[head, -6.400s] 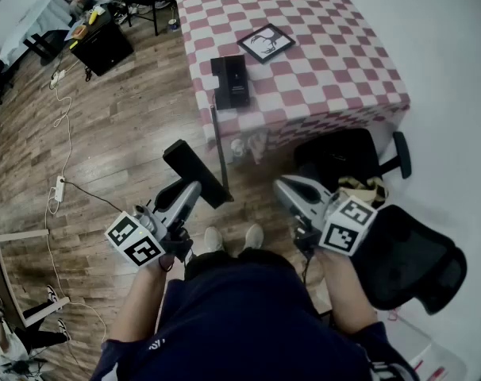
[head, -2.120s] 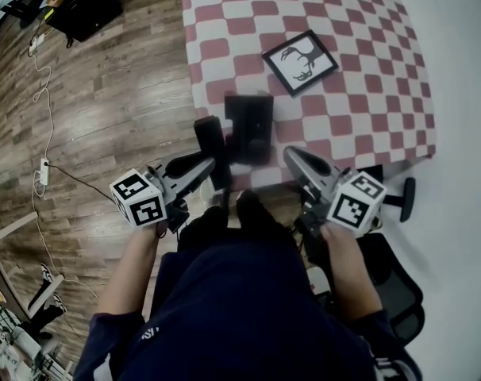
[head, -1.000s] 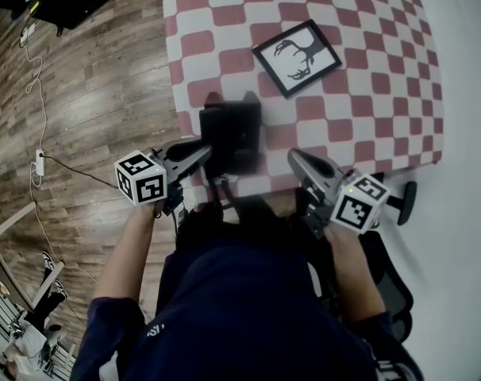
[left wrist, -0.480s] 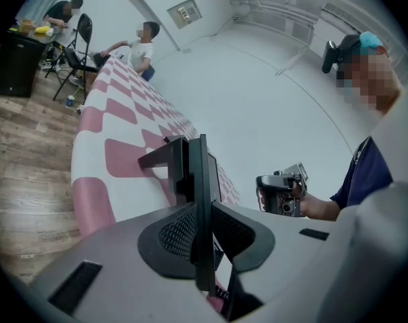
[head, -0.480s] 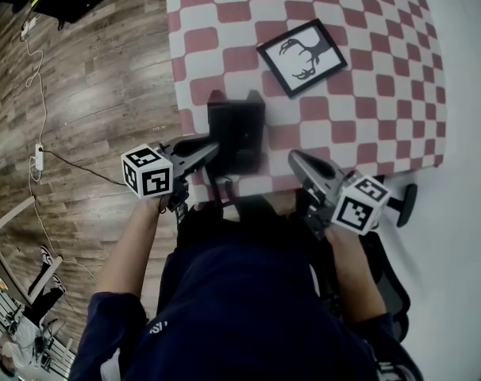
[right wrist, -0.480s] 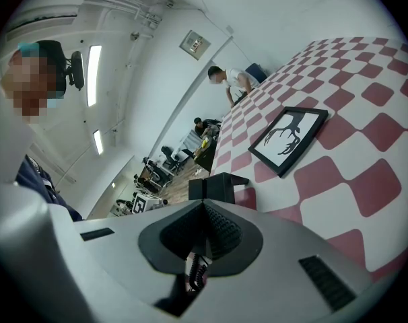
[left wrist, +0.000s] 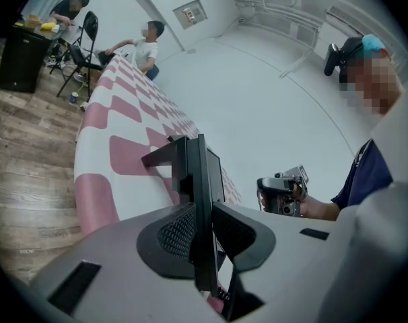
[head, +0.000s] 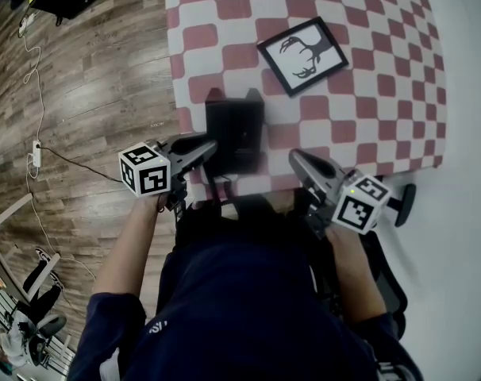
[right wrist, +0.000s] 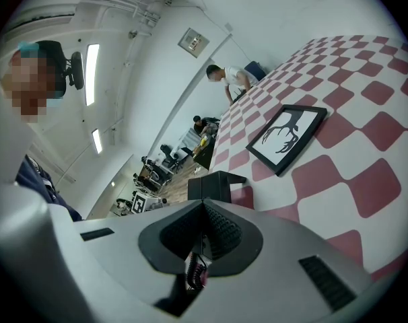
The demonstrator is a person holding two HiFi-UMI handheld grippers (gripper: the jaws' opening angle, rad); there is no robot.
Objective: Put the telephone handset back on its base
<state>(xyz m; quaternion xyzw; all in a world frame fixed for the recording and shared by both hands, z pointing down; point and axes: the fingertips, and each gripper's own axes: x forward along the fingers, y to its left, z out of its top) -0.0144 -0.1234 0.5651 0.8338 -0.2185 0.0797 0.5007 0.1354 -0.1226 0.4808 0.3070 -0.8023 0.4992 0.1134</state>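
Note:
The black telephone base [head: 244, 133] sits at the near edge of the red-and-white checked table [head: 367, 101]. My left gripper [head: 202, 147] is shut on the black handset [left wrist: 202, 194], which shows edge-on between the jaws. The gripper holds it over the left side of the base [left wrist: 165, 157]. I cannot tell whether handset and base touch. My right gripper [head: 302, 162] hovers at the table edge to the right of the base [right wrist: 214, 186]. It is shut with nothing between its jaws. A coiled cord [right wrist: 194, 269] hangs below it.
A framed black-and-white antler picture [head: 302, 55] lies on the cloth beyond the base, also in the right gripper view [right wrist: 288, 136]. A black office chair [head: 398, 201] stands at the right. Cables [head: 34, 153] run over the wooden floor at the left. People sit far off.
The left gripper has carried the handset from in front of the table up over the base's left side. In the last half second it has barely moved. The right gripper has stayed put.

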